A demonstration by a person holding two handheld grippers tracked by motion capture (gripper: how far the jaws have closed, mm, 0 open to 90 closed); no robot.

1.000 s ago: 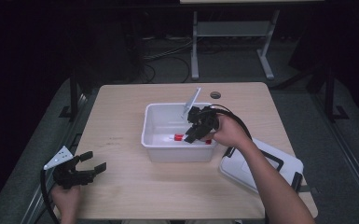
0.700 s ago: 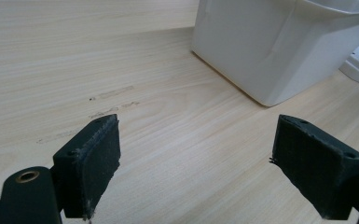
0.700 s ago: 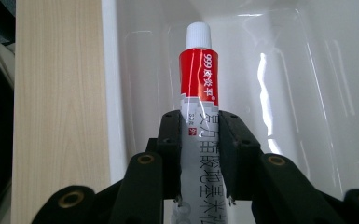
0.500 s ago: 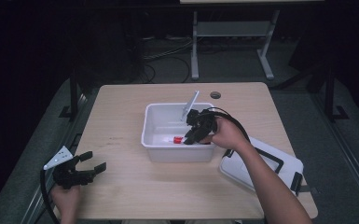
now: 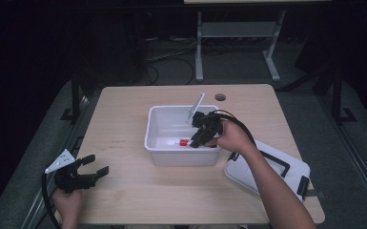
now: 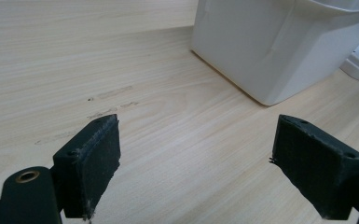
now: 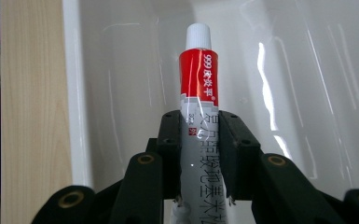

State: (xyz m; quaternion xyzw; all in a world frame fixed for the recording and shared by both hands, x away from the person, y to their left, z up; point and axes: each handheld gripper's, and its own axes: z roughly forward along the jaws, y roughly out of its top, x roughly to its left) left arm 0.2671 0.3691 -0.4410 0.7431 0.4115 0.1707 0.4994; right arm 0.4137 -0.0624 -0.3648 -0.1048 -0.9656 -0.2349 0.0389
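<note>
With the right hand-held gripper (image 7: 200,154) clamped on the ointment tube (image 7: 199,93) inside the white bin (image 5: 158,125), best to keep the grip snug and the tube clear of the wall, while the left hand-held gripper (image 6: 196,158) sits wide open over the counter (image 6: 51,60).

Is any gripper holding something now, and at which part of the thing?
The right gripper holds a red and grey tube by its grey middle body, the white cap end pointing into the white bin. The left gripper is open, holding nothing.

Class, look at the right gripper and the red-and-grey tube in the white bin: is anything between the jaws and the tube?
Nothing visible. The right gripper is already shut on the tube, one jaw against each side, with its white cap pointing out over the inside of the white bin.
</note>
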